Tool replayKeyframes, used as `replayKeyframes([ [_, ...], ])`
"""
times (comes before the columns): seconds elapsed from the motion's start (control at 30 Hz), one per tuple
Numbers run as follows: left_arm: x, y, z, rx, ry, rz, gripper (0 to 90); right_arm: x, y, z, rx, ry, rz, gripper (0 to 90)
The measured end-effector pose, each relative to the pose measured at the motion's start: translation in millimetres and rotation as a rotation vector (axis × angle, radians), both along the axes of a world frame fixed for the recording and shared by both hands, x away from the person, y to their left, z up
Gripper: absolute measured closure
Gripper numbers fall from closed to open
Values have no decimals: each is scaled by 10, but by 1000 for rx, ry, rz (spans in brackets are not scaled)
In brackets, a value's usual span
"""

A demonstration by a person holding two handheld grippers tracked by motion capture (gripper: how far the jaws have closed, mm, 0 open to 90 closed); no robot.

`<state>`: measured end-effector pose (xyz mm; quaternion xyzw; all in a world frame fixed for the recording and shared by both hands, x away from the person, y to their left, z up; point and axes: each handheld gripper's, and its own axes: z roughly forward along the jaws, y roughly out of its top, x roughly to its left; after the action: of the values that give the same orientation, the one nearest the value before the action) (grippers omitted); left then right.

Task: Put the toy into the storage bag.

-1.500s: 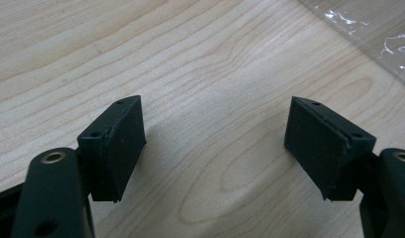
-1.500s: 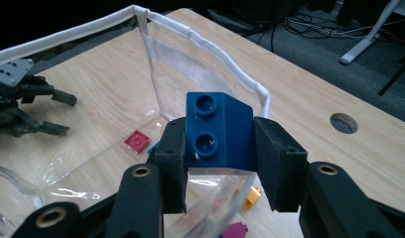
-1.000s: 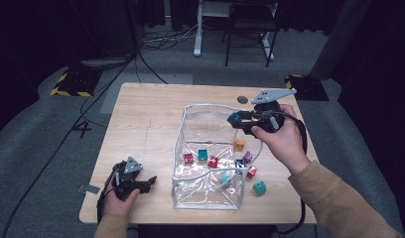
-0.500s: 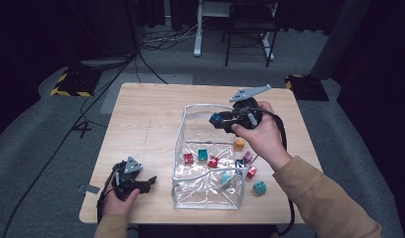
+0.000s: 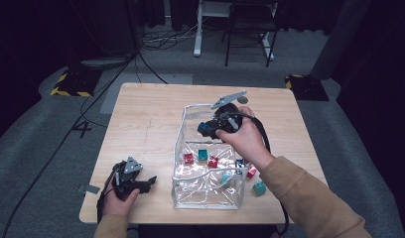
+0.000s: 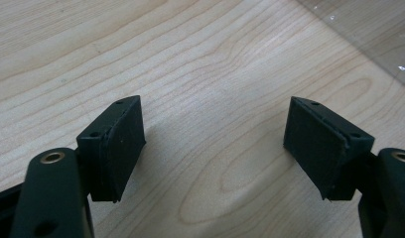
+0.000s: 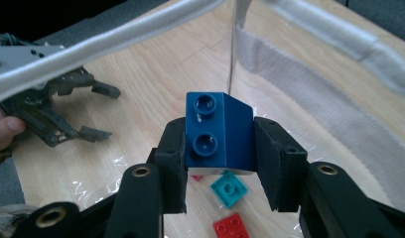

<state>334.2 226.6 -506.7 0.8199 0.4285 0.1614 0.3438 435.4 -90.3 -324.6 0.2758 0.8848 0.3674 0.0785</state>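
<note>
A clear plastic bag (image 5: 181, 148) with a white rim stands open on the wooden table (image 5: 146, 114). My right gripper (image 5: 207, 129) hovers over its opening, shut on a dark blue brick (image 5: 205, 128). In the right gripper view the blue brick (image 7: 220, 124) sits stud-side up between my right gripper's (image 7: 219, 144) pads, above a teal brick (image 7: 229, 187) and a red brick (image 7: 233, 228) on the bag's floor. My left gripper (image 5: 147, 182) rests near the table's front left, open; the left gripper view has my left gripper (image 6: 215, 129) over bare wood with nothing between its jaws.
Several red, teal and blue bricks lie in the bag. A teal brick (image 5: 259, 188) sits on the table just right of it. The bag's wall (image 6: 379, 34) lies close to the left gripper. A chair (image 5: 250, 25) and cables are on the floor beyond the table.
My right hand has carried the blue brick leftward and down, from the bag's far right corner to over its opening. The left gripper has stayed put.
</note>
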Motion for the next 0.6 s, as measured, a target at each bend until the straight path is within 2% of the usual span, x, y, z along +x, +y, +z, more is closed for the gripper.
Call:
replayKeyframes([
  [0.13, 0, 0, 0, 0, 0, 0, 242, 6, 67, -91, -27, 31, 11, 592],
  [0.27, 0, 0, 0, 0, 0, 0, 242, 13, 90, -118, -49, 65, 22, 591],
  [0.33, 0, 0, 0, 1, 0, 0, 242, 15, 94, -142, -55, 85, 23, 544],
  [0.4, 0, 0, 0, 0, 0, 0, 242, 15, 90, -147, -42, 92, 17, 471],
  [0.47, 1, 1, 2, 2, 2, -2, 242, 7, 81, -124, -14, 78, 8, 396],
  [0.6, 1, 0, 2, 2, 2, -2, 241, -32, 34, 7, 35, 41, 10, 369],
])
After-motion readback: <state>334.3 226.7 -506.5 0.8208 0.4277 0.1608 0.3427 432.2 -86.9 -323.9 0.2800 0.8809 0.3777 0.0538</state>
